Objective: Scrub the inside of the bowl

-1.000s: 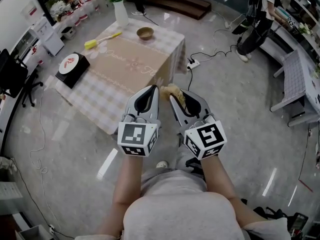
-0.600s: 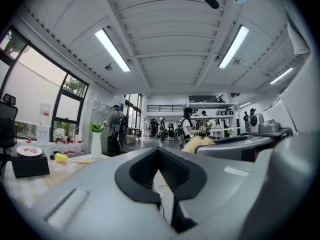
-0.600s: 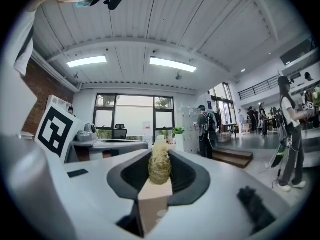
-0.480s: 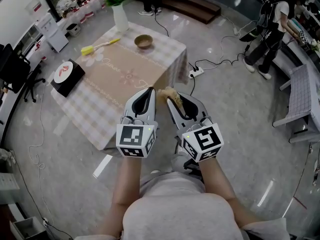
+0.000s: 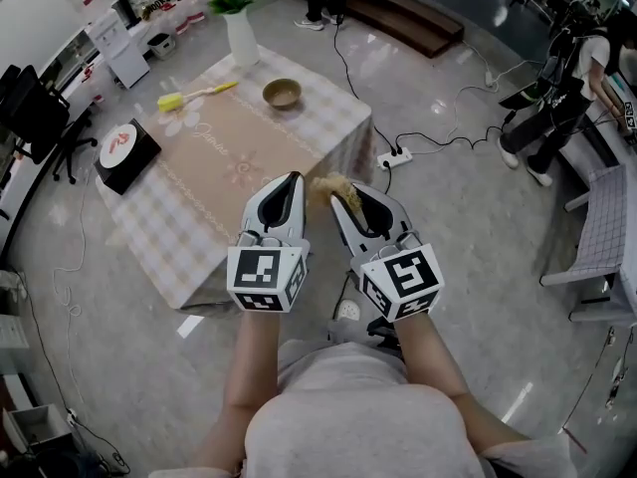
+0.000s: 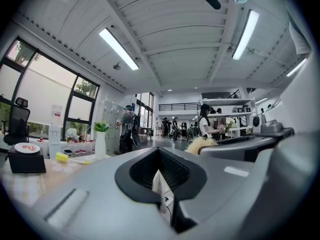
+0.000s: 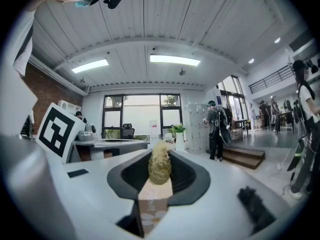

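A small brown bowl (image 5: pixel 283 94) sits at the far side of the low checked table (image 5: pixel 179 237), well ahead of both grippers. My right gripper (image 5: pixel 341 195) is shut on a straw-coloured fibrous scrubber (image 5: pixel 331 183), whose tuft sticks out past the fingertips. In the right gripper view the scrubber (image 7: pixel 160 167) is pinched between the closed jaws of that gripper (image 7: pixel 159 179). My left gripper (image 5: pixel 294 179) is shut with nothing in it, held level beside the right one. The left gripper view shows its jaws (image 6: pixel 159 170) closed and the scrubber (image 6: pixel 200 145) off to the right.
On the table lie a yellow-headed brush (image 5: pixel 194 95), a white vase with a plant (image 5: pixel 240 28) and a black box bearing a plate (image 5: pixel 127 152). A power strip with cables (image 5: pixel 393 157) lies on the floor by the table's right corner. A person (image 5: pixel 557 98) stands at the far right.
In the head view the table and bowl have drifted nearer and slightly left. Both grippers keep the same pose and the same grip.
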